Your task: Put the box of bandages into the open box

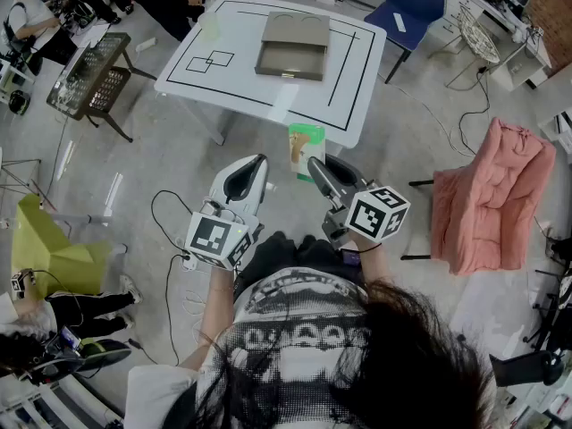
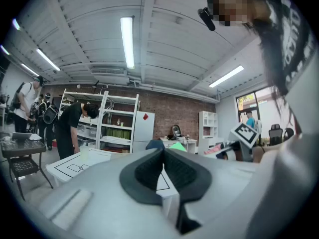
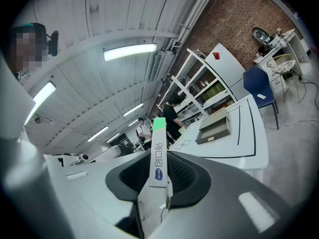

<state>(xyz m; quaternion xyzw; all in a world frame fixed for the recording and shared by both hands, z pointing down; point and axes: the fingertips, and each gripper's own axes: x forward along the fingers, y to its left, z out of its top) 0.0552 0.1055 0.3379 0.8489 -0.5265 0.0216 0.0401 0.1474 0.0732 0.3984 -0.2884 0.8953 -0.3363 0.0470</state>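
Note:
The bandage box (image 1: 305,150), green and white, is clamped between the jaws of my right gripper (image 1: 313,164). In the right gripper view the same bandage box (image 3: 158,156) stands on edge between the dark pads, sticking out ahead. The open box (image 1: 291,45), flat and grey-brown, lies on the white table (image 1: 349,105) some way ahead; the right gripper view has the open box (image 3: 215,126) at the right. My left gripper (image 1: 256,164) hovers level beside the right one, short of the table. Its pads (image 2: 149,171) meet with nothing between them.
Black lines mark out the table, and a pale cup (image 1: 210,25) stands at its far left. A pink-draped chair (image 1: 492,195) is at the right, a blue chair (image 1: 413,3) behind the table, a black wire cart (image 1: 89,74) at the left. People stand at the back left.

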